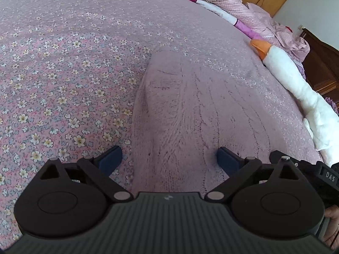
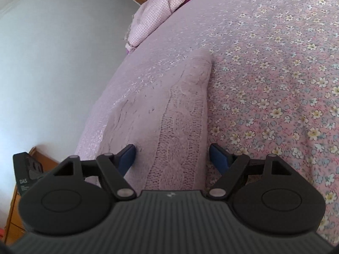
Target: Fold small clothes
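our left gripper [image 1: 169,158] has its blue fingers [image 1: 111,158] wide apart, one on each side of a pink knitted garment [image 1: 186,110], and they clamp nothing. our right gripper [image 2: 172,157] is the same: fingers [image 2: 219,158] spread, the garment [image 2: 178,127] running between them, unheld. the garment lies on the bed [image 1: 63,74], stretching away from both grippers, with a raised fold along one long edge. under it is a pink floral sheet [image 2: 275,84]. in the left view a white plush goose [image 1: 296,89] with an orange beak lies at the bed's far edge, beside a bunched checked quilt [image 1: 222,2]. in the right view a pale wall [image 2: 53,63] stands beyond the bed.
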Tool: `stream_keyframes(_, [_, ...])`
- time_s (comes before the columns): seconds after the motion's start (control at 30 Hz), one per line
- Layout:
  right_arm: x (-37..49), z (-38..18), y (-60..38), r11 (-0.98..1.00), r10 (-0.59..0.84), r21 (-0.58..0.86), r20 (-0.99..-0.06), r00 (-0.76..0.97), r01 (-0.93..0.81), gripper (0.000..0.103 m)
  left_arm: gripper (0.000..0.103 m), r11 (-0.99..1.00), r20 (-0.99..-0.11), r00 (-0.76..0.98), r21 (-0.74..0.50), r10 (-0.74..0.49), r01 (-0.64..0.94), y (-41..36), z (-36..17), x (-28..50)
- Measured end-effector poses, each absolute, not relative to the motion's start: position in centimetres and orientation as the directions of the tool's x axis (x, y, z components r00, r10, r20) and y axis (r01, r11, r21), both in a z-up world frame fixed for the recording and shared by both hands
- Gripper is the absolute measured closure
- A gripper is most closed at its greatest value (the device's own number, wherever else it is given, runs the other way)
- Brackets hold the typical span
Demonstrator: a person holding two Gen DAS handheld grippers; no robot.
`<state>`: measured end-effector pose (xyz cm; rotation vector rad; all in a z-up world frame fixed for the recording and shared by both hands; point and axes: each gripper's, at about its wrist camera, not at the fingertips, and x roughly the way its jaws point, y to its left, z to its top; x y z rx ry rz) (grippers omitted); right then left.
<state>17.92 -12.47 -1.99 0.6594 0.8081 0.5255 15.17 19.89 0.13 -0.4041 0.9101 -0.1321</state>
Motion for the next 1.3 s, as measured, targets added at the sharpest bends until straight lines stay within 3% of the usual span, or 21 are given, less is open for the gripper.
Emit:
stream_keyframes(0.17, [18.5, -2.1, -12.6, 0.661, 0.679, 0.722, -0.462, 0.57, -0.203, 0.025, 0.007, 0.909, -0.712, 0.633, -0.416, -0.305, -0.029, 19.9, -0.2, 15.3])
stream_keyframes(0.23, [19.1, -2.0, -12.0, 0.656, 0.688, 0.725, -0.461, 0.561, -0.21, 0.032, 0.028, 0.888, -0.683, 0.637, -0.459, -0.357, 0.006, 19.8, -0.2, 15.2])
stream_keyframes(0.37, [19.5, -1.0, -11.2, 0.67, 0.682, 0.706, -0.463, 0.566, -0.229, 0.052, 0.046, 0.86, -0.657, 0.641, -0.51, -0.397, 0.009, 19.9, -0.1, 15.2])
stream_keyframes(0.43, [19.6, 0.4, -11.0, 0.673, 0.685, 0.695, -0.459, 0.565, -0.252, 0.055, 0.056, 0.843, -0.639, 0.65, -0.538, -0.412, 0.005, 20.3, 0.3, 14.9])
stream_keyframes(0.67, [18.5, 5.6, -12.4, 0.636, 0.717, 0.715, -0.41, 0.563, -0.29, 0.057, 0.058, 0.792, -0.572, 0.666, -0.609, -0.479, 0.046, 19.3, 3.4, 12.9])
stream_keyframes(0.93, [13.1, 8.4, -18.4, 0.684, 0.672, 0.671, -0.427, 0.606, -0.286, 0.057, 0.058, 0.786, -0.555, 0.633, -0.601, -0.54, 0.143, 12.1, 5.6, 8.4])
stream_keyframes(1.07, [10.5, 6.9, -21.4, 0.726, 0.617, 0.648, -0.465, 0.635, -0.231, 0.057, 0.058, 0.793, -0.589, 0.58, -0.583, -0.563, 0.178, 8.1, 3.9, 6.7])
stream_keyframes(1.2, [9.3, 2.8, -22.6, 0.799, 0.517, 0.59, -0.575, 0.634, -0.116, 0.054, 0.056, 0.87, -0.693, 0.539, -0.458, -0.479, 0.183, 5.0, 1.5, 5.5])
stream_keyframes(1.3, [8.2, 0.4, -22.8, 0.835, 0.451, 0.547, -0.613, 0.649, -0.064, 0.044, 0.044, 0.892, -0.707, 0.554, -0.413, -0.44, 0.182, 4.6, 1.3, 4.4])
